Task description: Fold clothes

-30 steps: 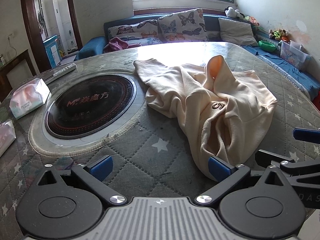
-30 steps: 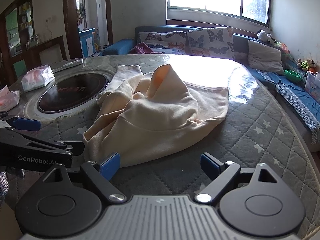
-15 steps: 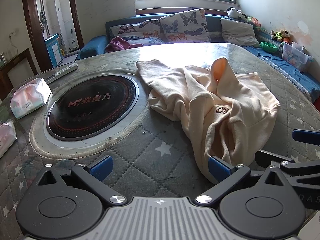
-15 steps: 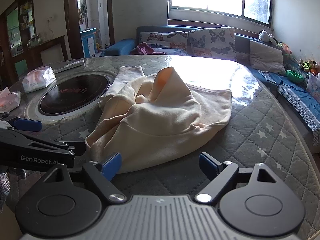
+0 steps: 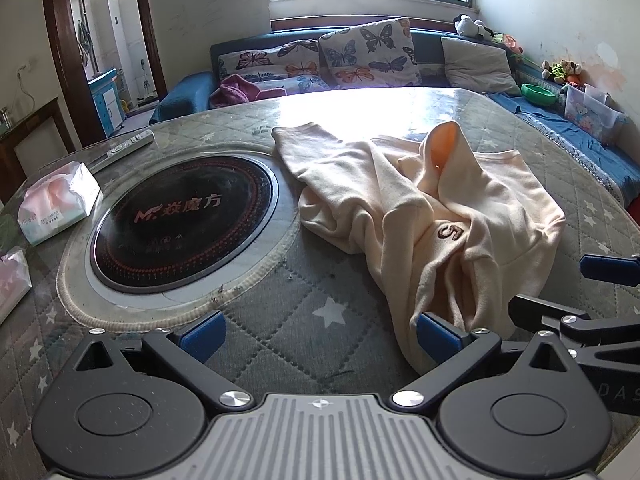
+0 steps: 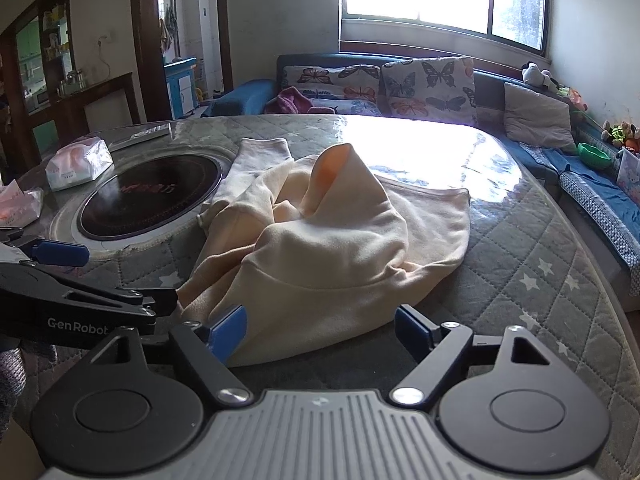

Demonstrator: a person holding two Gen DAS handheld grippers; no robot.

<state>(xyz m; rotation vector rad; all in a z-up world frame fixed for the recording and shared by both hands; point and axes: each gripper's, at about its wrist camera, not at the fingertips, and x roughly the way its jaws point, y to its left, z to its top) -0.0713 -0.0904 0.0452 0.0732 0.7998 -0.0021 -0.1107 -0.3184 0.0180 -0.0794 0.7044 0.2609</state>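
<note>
A cream hooded sweatshirt with a brown "5" on it lies crumpled on the quilted grey table cover; its hood stands up, orange inside. It also shows in the right wrist view. My left gripper is open, low over the table at the garment's near left edge, with the right finger touching the hem. My right gripper is open at the garment's near edge, with the left finger against the fabric. Each gripper shows in the other's view: the right gripper and the left gripper.
A round black induction hob is set into the table left of the garment. Tissue packs and a remote lie at the far left. A sofa with butterfly cushions stands behind the table.
Both grippers have drawn back slightly and risen a little; the sweatshirt looks a bit farther off in both views. The garment itself has not moved. Both stay open.
</note>
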